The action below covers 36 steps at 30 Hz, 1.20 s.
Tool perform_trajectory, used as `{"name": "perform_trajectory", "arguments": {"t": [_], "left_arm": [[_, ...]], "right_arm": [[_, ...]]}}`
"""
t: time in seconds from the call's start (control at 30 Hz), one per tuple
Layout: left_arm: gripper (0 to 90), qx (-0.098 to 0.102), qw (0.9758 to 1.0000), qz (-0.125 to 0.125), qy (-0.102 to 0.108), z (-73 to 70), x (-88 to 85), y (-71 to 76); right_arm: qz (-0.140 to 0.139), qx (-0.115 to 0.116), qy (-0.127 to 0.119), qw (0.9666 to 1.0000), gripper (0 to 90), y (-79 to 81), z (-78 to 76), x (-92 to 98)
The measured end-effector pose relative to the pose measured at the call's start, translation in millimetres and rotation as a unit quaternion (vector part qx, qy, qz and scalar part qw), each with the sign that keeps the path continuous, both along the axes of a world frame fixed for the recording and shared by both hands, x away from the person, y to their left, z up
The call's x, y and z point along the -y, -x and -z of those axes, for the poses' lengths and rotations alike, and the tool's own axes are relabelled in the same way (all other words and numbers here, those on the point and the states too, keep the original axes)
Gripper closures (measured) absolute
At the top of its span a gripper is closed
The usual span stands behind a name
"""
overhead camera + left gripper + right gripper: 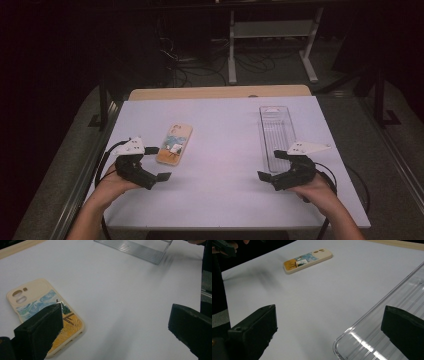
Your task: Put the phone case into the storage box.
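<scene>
you have a wide bare stretch of white table between your 2 grippers, with the far edge meeting a strip of bare wood and the near edge just under your wrists. your left gripper sits close to the table's left edge, and your right gripper is near the right edge, so the open room lies toward the middle. your left gripper's 2 jaws are spread wide with nothing between them; in the left gripper view one jaw hangs over the near end of the phone case, though you cannot tell if it touches. your right gripper's jaws are also spread wide and hold nothing; in the right gripper view the rounded near corner of the clear plastic tray lies between them. the phone case lies flat, printed side up, left of centre just beside your left gripper. the tray lies lengthwise on the right side, well apart from the case
</scene>
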<state>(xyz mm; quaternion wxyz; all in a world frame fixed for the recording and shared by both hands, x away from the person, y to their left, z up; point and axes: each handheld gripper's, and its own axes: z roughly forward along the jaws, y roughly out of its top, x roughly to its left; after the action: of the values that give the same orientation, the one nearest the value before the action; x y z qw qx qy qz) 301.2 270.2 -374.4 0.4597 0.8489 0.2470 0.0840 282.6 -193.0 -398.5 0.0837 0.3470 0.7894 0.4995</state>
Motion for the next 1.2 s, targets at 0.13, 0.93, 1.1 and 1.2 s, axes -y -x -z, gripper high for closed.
{"name": "perform_trajectory", "arguments": {"t": [0.13,0.93,1.1,1.2], "left_arm": [[0.0,-0.001,1.0,-0.003,0.001,0.2,-0.7,-0.6],[0.0,-0.005,0.9999,-0.01,-0.007,-0.4,1.1,-9.5],[0.0,-0.004,0.9999,-0.009,-0.008,-0.9,3.6,-12.0],[0.0,-0.003,0.9999,-0.008,-0.01,-1.0,4.6,-15.4]], "right_arm": [[0.0,-0.001,-0.001,1.0,0.1,0.2,0.0,0.6],[-0.001,0.001,-0.004,1.0,0.1,-0.8,0.0,0.1],[-0.001,0.001,-0.004,1.0,0.1,-1.1,0.0,0.3],[-0.003,0.0,-0.003,1.0,0.1,-0.8,0.1,0.4]]}}
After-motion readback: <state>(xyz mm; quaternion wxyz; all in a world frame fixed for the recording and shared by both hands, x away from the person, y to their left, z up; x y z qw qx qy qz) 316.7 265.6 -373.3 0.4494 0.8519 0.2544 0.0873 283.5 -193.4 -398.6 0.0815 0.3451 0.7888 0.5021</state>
